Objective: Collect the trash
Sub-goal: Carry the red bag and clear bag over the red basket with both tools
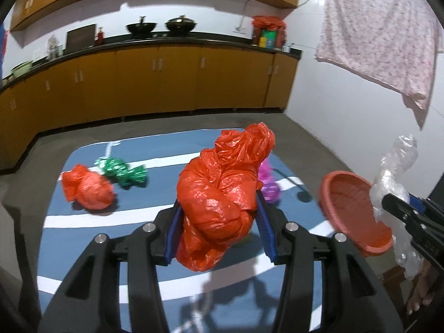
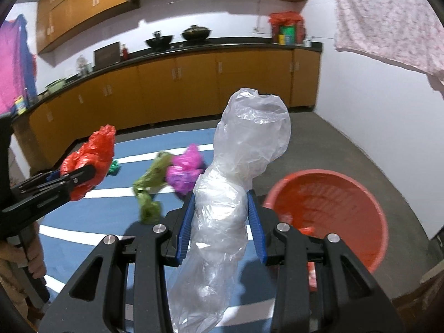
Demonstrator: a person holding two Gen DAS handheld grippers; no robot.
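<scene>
The left gripper [image 1: 219, 216] is clamping a red bag [image 1: 222, 194], the right gripper [image 2: 220, 222] a clear bag [image 2: 236, 183]; the bin [image 2: 369, 202] is holding some scraps, while four bundles are lying on the mat [image 1: 83, 219].

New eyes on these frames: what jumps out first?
The crumpled orange bag clamped in the left hand-held gripper, and the clear plastic bag clamped in the right hand-held gripper. Next, the red bucket on the floor at right, beside the blue striped mat strewn with more bags.
</scene>
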